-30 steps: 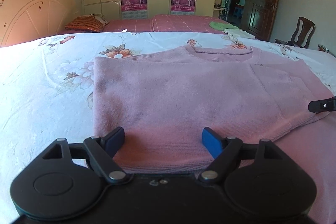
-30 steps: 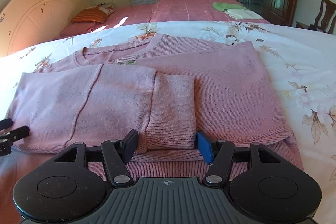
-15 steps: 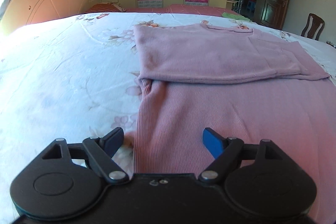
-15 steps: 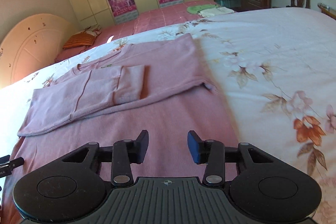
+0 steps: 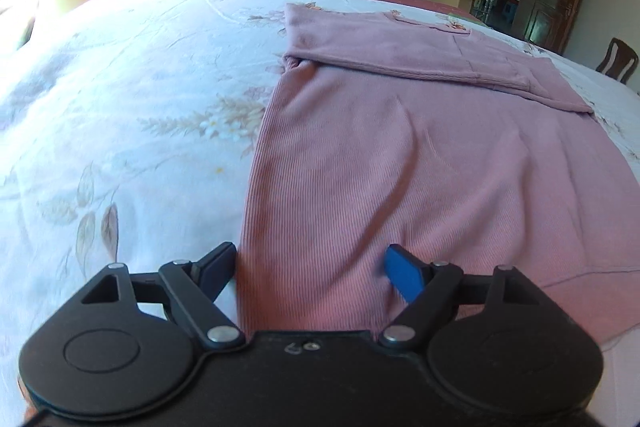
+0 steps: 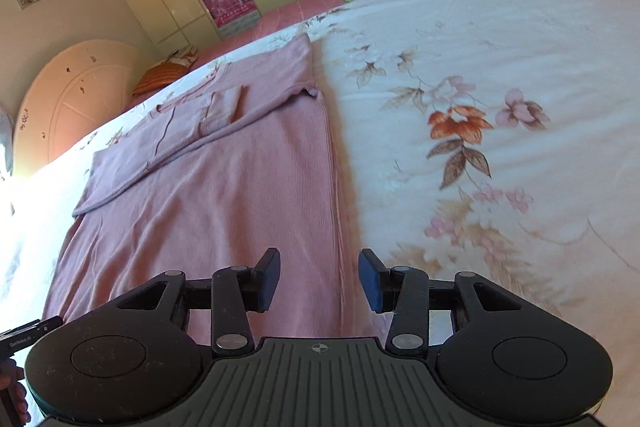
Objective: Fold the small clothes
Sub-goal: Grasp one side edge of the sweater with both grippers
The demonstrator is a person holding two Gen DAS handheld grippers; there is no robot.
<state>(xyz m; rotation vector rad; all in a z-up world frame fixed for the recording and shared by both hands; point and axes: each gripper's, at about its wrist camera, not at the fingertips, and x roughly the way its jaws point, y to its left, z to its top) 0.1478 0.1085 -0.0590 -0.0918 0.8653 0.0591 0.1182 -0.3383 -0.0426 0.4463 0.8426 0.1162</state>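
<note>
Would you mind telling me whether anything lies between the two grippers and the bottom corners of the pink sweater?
Nothing visible does. The left gripper is open over the pink sweater at its left edge, the right gripper open over its right edge. Only the floral bedsheet surrounds them.

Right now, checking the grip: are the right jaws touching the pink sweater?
Cannot tell. In the right wrist view the right gripper straddles the pink sweater's edge, jaws unclosed.
</note>
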